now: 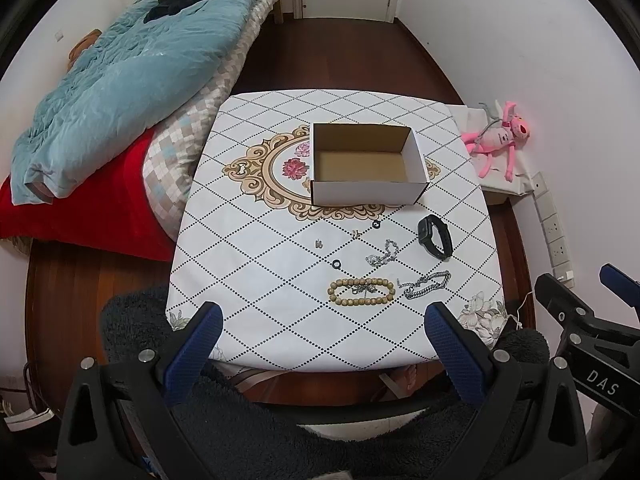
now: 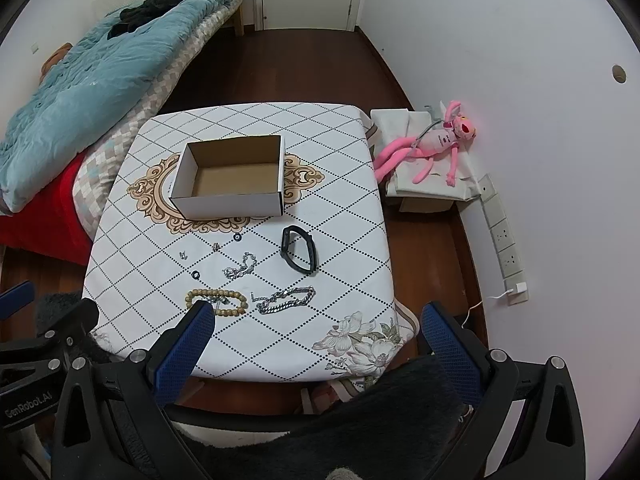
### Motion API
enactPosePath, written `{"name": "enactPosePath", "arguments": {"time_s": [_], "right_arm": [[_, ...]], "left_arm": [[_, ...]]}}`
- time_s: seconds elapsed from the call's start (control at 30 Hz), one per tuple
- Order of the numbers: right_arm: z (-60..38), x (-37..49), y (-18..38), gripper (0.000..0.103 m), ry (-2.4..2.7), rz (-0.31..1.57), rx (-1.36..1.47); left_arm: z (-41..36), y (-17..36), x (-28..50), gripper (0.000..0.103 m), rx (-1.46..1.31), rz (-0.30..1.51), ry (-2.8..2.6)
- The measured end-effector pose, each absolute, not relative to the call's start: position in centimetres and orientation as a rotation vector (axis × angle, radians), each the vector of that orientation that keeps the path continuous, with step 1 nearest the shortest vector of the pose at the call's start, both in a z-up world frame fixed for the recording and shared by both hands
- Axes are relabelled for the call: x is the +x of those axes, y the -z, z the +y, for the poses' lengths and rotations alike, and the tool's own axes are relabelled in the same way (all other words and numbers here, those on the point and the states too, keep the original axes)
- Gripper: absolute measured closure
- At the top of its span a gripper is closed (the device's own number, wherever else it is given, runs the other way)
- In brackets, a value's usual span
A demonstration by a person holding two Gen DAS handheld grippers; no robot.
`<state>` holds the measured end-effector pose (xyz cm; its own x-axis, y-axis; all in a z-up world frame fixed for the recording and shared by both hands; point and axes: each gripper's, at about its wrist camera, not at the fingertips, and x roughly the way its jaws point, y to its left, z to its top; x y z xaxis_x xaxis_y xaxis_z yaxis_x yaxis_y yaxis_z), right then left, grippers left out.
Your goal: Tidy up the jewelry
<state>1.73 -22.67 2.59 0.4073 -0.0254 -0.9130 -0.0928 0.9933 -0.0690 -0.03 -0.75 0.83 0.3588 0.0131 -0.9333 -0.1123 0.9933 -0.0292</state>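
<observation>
the bench (image 1: 280, 280) carries an open cardboard box (image 1: 362, 168) with nothing in it. nearer lie a black watch (image 1: 435, 237), a wooden bead bracelet (image 1: 361, 291), silver chains (image 1: 426, 285) and small black rings (image 1: 336, 264). both the left tongs (image 1: 322, 330) and right tongs (image 2: 316, 330) hang wide, holding nothing, over the near edge.

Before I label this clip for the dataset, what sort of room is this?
Most likely a bedroom at home: a bed with a blue quilt stands beside a small cloth-covered table, where a cardboard box and jewelry lie, and a pink plush toy sits by the wall.
</observation>
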Motion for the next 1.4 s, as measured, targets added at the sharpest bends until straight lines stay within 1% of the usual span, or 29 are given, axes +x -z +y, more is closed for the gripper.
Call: {"name": "enactPosePath", "arguments": {"time_s": [1.4], "right_arm": [[-23.0,1.4,-4.0,0.0,-0.034,1.12,-0.119]], "left_arm": [[-0.5,-2.0,-0.2,0.0,-0.101,1.166,-0.073]]}}
